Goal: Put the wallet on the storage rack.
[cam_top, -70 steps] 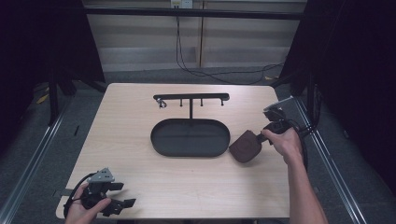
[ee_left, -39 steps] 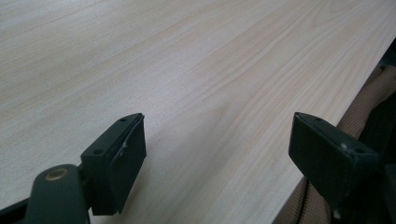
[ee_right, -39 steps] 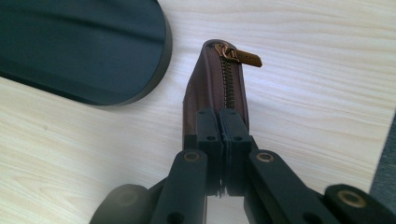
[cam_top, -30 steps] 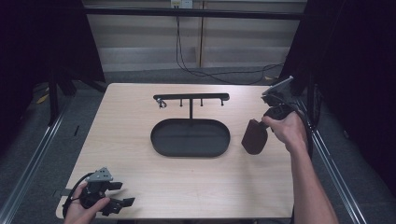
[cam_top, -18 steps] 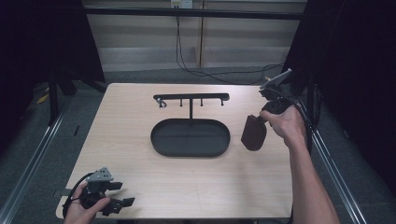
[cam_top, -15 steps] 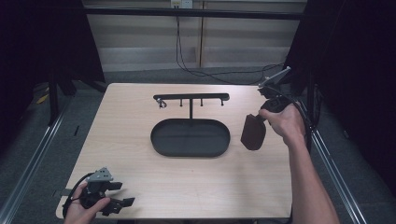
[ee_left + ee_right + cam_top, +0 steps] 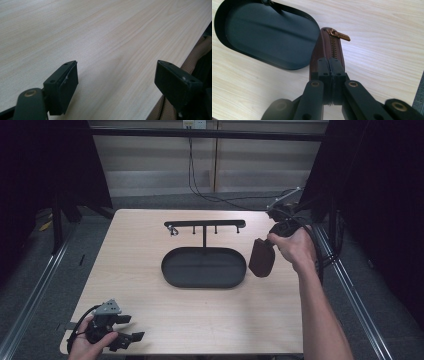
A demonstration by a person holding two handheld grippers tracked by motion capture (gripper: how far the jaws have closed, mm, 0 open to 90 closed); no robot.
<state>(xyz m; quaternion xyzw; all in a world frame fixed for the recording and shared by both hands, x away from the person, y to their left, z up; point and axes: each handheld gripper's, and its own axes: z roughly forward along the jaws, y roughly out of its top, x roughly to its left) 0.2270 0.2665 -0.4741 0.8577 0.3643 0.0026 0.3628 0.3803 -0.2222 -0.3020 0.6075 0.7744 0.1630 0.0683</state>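
Brown zipped pouch [image 7: 262,258], hanging upright

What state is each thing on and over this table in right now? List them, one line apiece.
Brown zip pouch: zipped shut, lifted, hanging beside the tray.
Right gripper: shut on the pouch's zip edge.
Left gripper: open, nothing between its jaws, at the table's near edge.
Black oval tray: empty, flat on the table.
Hook rack: upright, one small metal piece hanging at its left end.

free: bare tabletop [image 7: 150,315] front and left | blocked: tray [image 7: 204,267] at centre, hook rack [image 7: 205,225] upright behind it | pouch [image 7: 262,258] just right of tray
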